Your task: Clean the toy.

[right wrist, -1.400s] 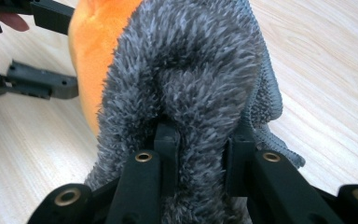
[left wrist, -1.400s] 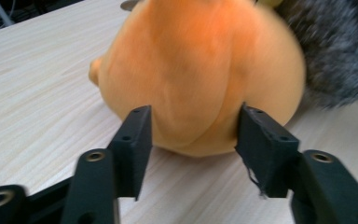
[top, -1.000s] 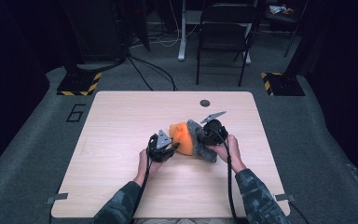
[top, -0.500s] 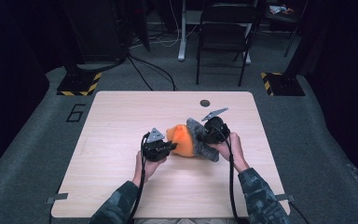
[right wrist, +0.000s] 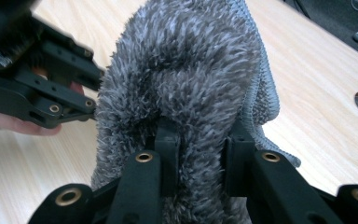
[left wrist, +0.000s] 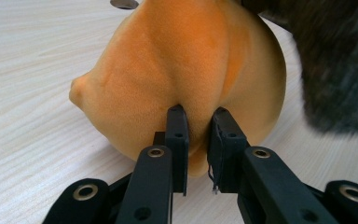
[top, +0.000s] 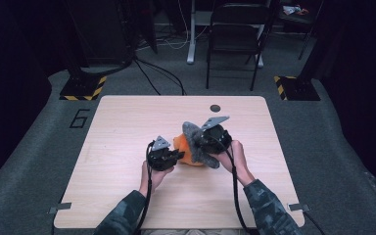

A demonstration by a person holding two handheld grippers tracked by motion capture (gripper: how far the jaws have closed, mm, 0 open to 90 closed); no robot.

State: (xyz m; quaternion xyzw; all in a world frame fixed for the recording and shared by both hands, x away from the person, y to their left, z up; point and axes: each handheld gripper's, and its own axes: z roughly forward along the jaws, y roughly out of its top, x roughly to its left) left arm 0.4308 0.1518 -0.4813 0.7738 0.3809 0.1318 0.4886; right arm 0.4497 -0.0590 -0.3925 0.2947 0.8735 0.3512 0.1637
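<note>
— Where does the orange plush toy [top: 185, 149] sit?

— On the wooden table [top: 117, 132], near its middle, between the two hands. In the left gripper view the orange plush toy [left wrist: 186, 70] rests on the tabletop with a small nub pointing to the side.

— And the left gripper [top: 169, 157]?

— It comes at the toy from the person's left. In its own view the left gripper [left wrist: 199, 140] has its jaws drawn close, pinching a fold of the orange fabric between them; the pads press into the plush.

— What about the grey cloth [top: 196, 142]?

— It is a shaggy grey cloth [right wrist: 186, 79] with a stitched edge, draped over the toy's right side and touching it. The right gripper [top: 210, 142] holds it from above the toy. In the right gripper view the right gripper [right wrist: 199, 149] has its jaws sunk in the pile, gripping a thick bunch of it.

— Is the cloth lifted off the table?

— Hard to tell; from above, its lower end seems to reach the tabletop just beside the toy, but the hand covers part of it.

— Anything else on the table?

— A small round dark hole [top: 215, 108] near the far edge, well apart from the toy. Behind the table stands a black chair [top: 235, 34].
</note>
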